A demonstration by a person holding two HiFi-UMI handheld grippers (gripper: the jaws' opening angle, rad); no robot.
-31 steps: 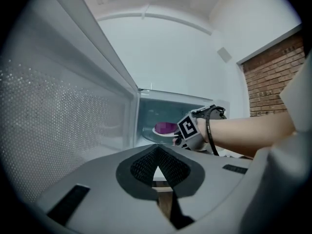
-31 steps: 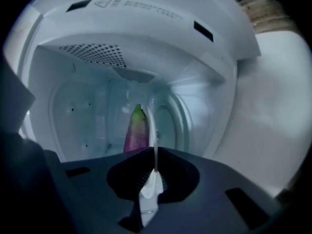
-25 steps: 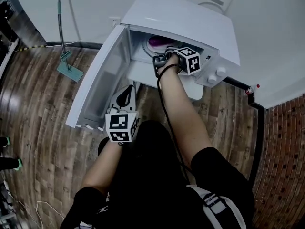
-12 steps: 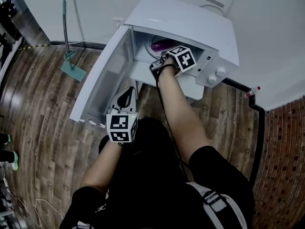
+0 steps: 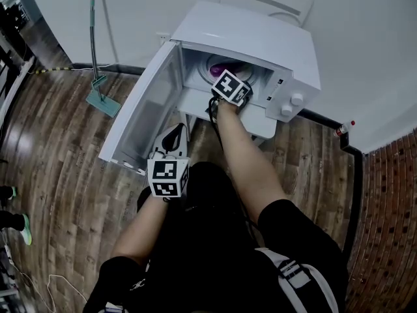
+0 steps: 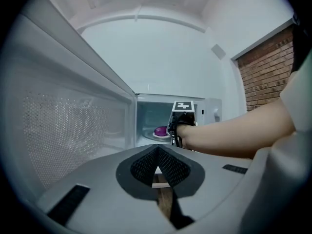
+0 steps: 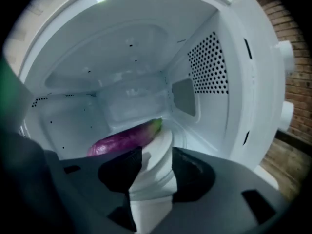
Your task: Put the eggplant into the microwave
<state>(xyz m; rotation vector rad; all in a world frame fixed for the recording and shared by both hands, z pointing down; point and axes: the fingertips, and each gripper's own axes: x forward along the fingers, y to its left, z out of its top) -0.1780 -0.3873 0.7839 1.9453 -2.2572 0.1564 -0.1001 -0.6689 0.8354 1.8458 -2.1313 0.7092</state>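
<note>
**Eggplant lies in the microwave as right gripper lets go**

Head view: A person stands at a white microwave (image 5: 260, 38) on a wood floor (image 5: 58, 175), its door (image 5: 146, 119) swung wide to the left. The right gripper (image 5: 228, 83) reaches into the opening. The purple eggplant (image 5: 220, 67) shows just beyond it, inside the cavity. The left gripper (image 5: 173, 135) is held low, beside the door's lower edge, well apart from the eggplant.

Left gripper view: The left gripper (image 6: 157, 167) has its jaws pressed together at the tips, with nothing between them. Past them, the perforated door (image 6: 73, 130) fills the left side. The eggplant (image 6: 160, 130) rests on a dish deep in the cavity, just left of the right gripper.

Right gripper view: The right gripper (image 7: 155, 172) has its jaws spread, having just been opening. Only the white dish (image 7: 158, 155) shows between them. The eggplant (image 7: 124, 138) lies on that dish just beyond the jaw tips, green end to the right, free of both pads.
</note>
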